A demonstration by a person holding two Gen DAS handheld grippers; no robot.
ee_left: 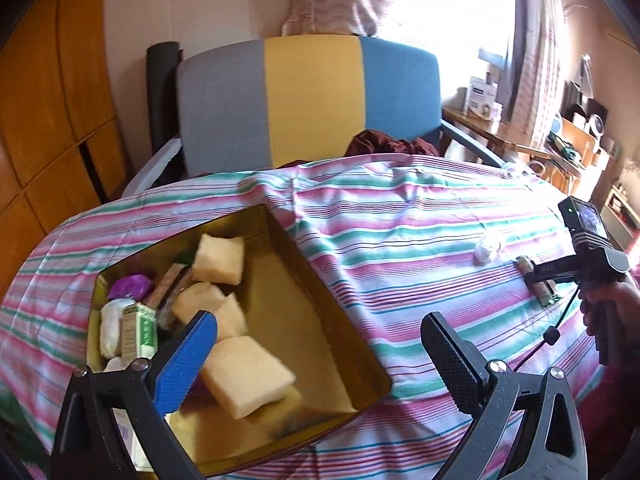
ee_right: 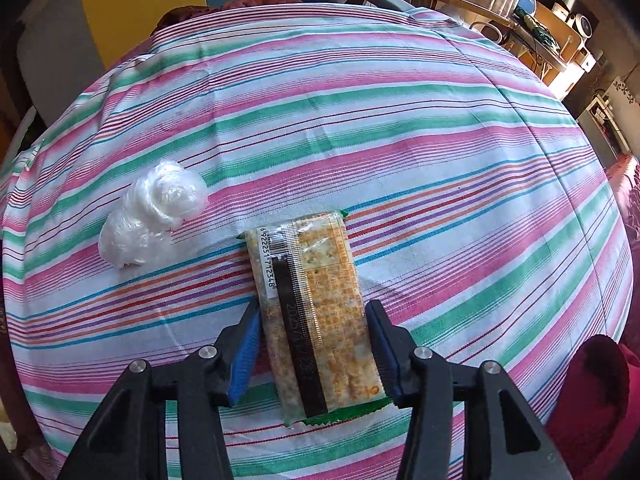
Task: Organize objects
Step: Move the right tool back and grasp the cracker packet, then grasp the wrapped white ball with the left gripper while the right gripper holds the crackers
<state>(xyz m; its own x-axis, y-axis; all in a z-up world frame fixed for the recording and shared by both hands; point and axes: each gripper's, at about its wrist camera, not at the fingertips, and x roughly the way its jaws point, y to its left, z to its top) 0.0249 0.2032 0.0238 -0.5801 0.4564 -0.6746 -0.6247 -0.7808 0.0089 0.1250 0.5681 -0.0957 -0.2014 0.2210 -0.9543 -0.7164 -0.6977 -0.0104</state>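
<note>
Two claws are over a table with a striped cloth. The right claw has one finger on each long side of a cracker pack. Both fingers look like they touch the pack, so the claw is closed onto it. The pack lies flat on the cloth, with its bar code side up. A white plastic wad sits on the cloth near the pack, to its left and a bit farther away. They do not touch.

The left claw is wide open and holds nothing. Its blue finger hangs over a gold tin. The tin sits on the left part of the cloth. Four yellow sponge blocks are in the tin. Near its left wall there is also a purple wad, a green and white box and some white things.

From the left camera, the right claw shows far on the right, down at the pack, with the white wad just beside it. A chair in grey, yellow and blue stands behind the table.
</note>
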